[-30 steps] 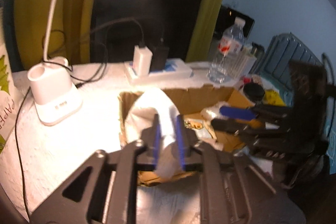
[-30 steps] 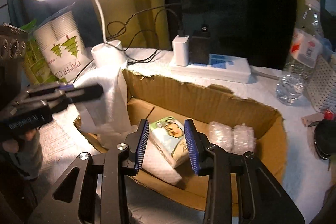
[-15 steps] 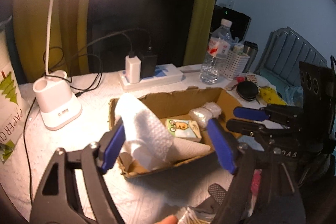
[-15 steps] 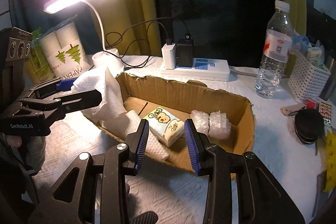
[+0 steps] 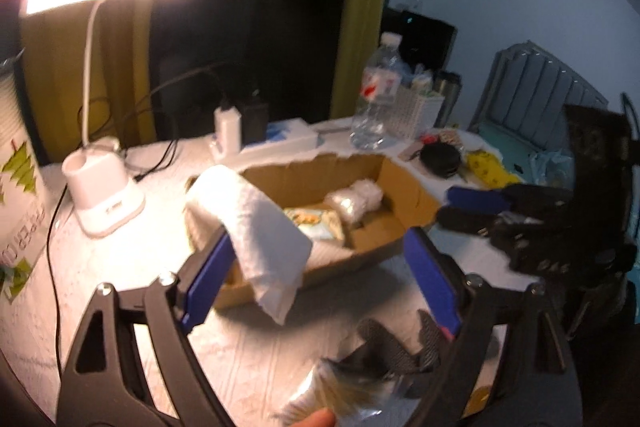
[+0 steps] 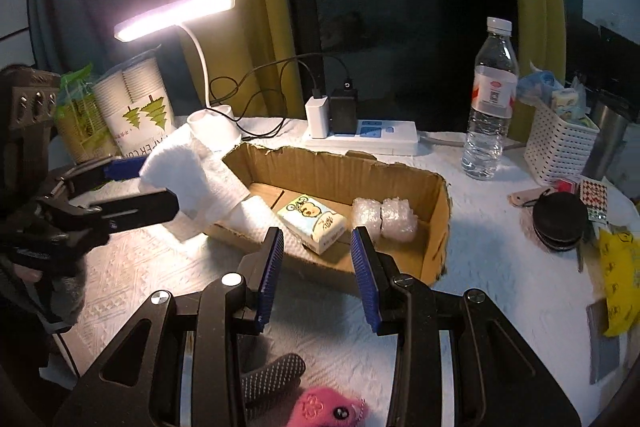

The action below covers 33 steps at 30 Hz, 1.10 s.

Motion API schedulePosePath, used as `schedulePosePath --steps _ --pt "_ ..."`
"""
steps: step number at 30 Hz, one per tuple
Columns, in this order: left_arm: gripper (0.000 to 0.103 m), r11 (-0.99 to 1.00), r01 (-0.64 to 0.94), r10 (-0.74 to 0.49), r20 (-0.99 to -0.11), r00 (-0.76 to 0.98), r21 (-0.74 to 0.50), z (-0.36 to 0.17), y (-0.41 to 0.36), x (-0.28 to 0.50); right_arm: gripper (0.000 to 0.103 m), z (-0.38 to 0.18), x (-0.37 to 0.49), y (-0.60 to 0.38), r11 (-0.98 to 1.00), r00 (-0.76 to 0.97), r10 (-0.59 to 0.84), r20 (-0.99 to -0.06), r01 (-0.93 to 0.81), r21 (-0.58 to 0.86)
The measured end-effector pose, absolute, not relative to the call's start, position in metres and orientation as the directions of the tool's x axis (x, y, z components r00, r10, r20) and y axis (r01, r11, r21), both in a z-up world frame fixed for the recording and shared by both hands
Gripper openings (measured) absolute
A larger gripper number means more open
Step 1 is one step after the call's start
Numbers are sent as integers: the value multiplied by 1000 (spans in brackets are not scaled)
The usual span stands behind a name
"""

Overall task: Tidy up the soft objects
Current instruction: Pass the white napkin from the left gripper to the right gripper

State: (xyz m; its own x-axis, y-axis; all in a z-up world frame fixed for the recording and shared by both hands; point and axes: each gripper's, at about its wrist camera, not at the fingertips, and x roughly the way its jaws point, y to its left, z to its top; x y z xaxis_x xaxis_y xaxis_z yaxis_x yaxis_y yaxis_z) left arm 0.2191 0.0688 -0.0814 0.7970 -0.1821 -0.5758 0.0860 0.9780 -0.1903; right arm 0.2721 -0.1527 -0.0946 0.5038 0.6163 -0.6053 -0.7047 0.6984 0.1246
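Observation:
A torn cardboard box sits mid-table. A white towel hangs over its left end, partly inside. In the box lie a tissue pack with a bear picture and a bubble-wrap bundle. My left gripper is open wide. The towel lies loose between its blue pads and they do not press on it. My right gripper hovers before the box's near wall, open with nothing between its pads. A pink plush and grey knit fabric lie near the front edge.
A lit desk lamp stands at the back left beside a paper-cup pack. Behind the box lie a power strip and its cables. A water bottle, white basket, black round case and yellow bag fill the right.
My left gripper opened and let go of the white towel, which now hangs over the box's left end. Both grippers drew back from the box and rose a little.

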Motion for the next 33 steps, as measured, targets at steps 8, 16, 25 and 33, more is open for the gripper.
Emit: schedulePosePath --steps 8,16,25,33 --pt "86 976 -26 -106 -577 810 -216 -94 99 219 38 -97 272 -167 706 506 617 -603 -694 140" --pt "86 976 -3 -122 -552 825 -220 -90 107 214 38 -103 281 -155 691 481 627 -613 -707 152" --pt "86 966 28 -171 -550 818 -259 -111 122 200 55 -91 277 -85 579 388 694 -606 -802 149" --pt "86 967 106 -220 -544 810 -234 -121 127 199 55 -91 271 -15 489 299 710 -637 -861 141"
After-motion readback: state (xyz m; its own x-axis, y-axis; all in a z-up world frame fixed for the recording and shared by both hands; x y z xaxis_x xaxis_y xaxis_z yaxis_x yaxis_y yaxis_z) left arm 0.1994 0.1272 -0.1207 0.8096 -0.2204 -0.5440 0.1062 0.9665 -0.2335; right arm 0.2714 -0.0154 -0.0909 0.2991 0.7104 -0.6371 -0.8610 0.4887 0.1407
